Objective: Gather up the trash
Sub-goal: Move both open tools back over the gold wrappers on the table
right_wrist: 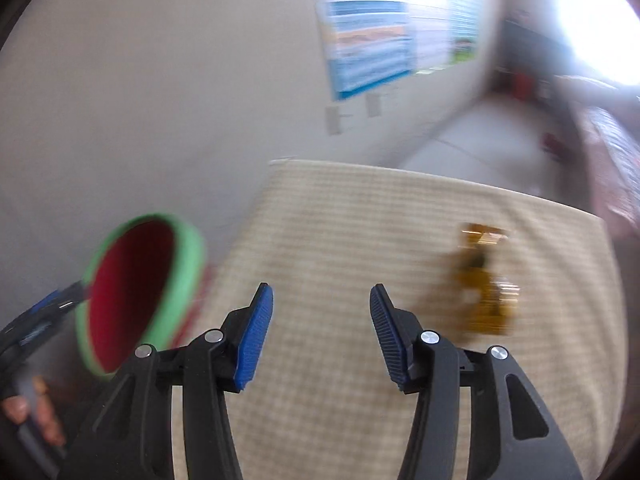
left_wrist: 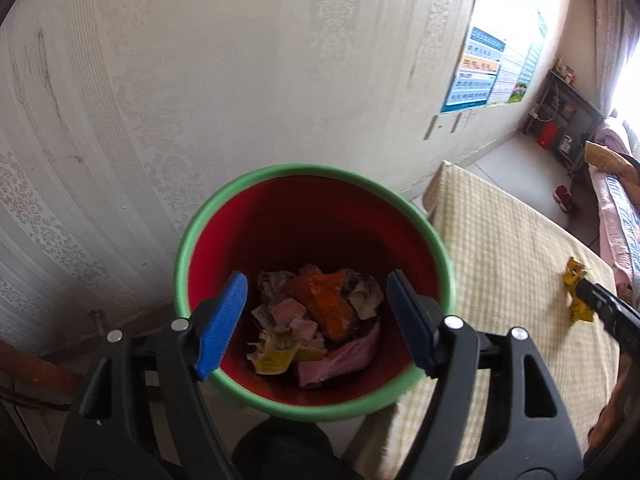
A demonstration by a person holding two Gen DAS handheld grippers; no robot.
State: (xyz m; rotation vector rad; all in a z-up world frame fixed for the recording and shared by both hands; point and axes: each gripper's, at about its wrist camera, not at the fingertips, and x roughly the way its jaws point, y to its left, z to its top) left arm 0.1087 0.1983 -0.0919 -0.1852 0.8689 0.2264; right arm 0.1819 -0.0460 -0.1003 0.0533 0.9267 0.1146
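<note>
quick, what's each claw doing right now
left claw: open, empty, over the red bin
right claw: open, empty, near the yellow wrapper

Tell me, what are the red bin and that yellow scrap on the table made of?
The bin looks like smooth moulded plastic: even red wall, rounded green rim. The yellow scrap seems a crinkled foil or plastic wrapper, creased and slightly shiny. It lies on the table, which wears a checked woven cloth.
</note>
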